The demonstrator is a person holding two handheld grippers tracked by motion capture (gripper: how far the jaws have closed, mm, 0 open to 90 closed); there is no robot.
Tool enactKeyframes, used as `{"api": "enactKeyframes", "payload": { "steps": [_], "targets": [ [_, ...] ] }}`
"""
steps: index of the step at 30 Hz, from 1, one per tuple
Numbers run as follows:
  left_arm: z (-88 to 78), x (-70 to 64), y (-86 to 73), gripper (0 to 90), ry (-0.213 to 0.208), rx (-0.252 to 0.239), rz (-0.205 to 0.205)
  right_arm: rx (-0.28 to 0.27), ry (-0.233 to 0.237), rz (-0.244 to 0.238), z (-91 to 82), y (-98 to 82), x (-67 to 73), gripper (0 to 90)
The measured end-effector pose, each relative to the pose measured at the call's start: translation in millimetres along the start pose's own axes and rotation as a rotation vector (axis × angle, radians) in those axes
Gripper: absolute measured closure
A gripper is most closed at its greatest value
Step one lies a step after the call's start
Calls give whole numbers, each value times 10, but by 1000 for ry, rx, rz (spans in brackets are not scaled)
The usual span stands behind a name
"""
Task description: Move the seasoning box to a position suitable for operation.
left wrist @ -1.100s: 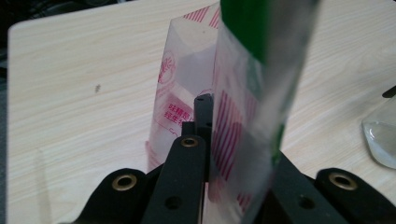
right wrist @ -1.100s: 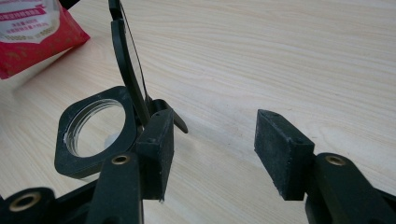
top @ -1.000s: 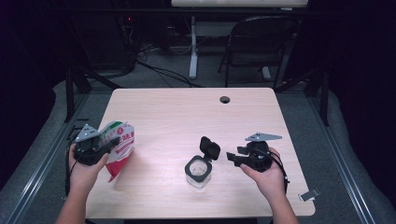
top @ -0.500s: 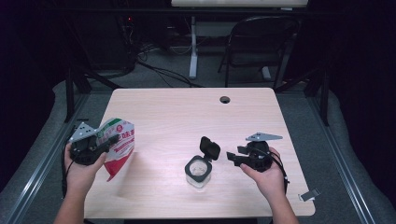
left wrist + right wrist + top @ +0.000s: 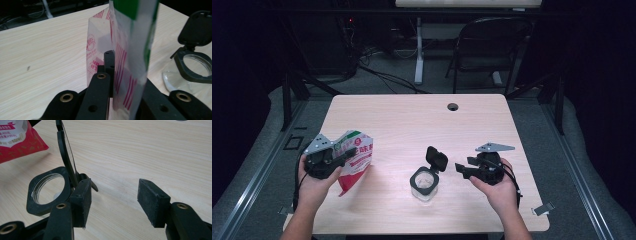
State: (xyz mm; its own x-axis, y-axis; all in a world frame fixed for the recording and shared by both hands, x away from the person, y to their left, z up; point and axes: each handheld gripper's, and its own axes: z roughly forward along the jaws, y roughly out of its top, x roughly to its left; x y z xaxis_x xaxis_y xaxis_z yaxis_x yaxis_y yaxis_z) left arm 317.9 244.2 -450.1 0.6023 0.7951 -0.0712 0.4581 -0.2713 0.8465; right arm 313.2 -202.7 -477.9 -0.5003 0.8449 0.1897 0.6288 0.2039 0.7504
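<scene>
Crinkly red-and-white plastic pouch point(image 5: 354, 157) pinched in left claw point(image 5: 343, 157); right claw point(image 5: 462, 169) agape beside clear square-mouthed jar point(image 5: 424, 182).

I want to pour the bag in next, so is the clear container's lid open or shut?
Open. The container has its black flip lid standing up behind the mouth, and the right gripper view looks straight into the uncovered opening.

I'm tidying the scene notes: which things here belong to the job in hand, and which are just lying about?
In the job:
- red-and-white bag, clamped in the left hand-held gripper
- clear jar, black flip lid open
- right hand-held gripper, open beside the jar

Lying about:
- folding chair behind the table
- floor cables
</scene>
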Motion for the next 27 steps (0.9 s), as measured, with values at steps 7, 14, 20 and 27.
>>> {"api": "enactKeyframes", "payload": {
  "steps": [7, 14, 20, 27],
  "targets": [
    [173, -182, 32, 900, -68, 18, 39, -12, -10, 9, -42, -34, -7, 461],
    [298, -321, 50, 900, -114, 10, 63, 6, -8, -2, -68, -80, 11, 562],
    [392, -464, 57, 900, -144, -8, 90, -15, -20, 12, -120, -100, 7, 661],
    [517, -559, 7, 900, -207, 16, 77, -29, -10, 23, -202, -86, 16, 688]
  ]
}}
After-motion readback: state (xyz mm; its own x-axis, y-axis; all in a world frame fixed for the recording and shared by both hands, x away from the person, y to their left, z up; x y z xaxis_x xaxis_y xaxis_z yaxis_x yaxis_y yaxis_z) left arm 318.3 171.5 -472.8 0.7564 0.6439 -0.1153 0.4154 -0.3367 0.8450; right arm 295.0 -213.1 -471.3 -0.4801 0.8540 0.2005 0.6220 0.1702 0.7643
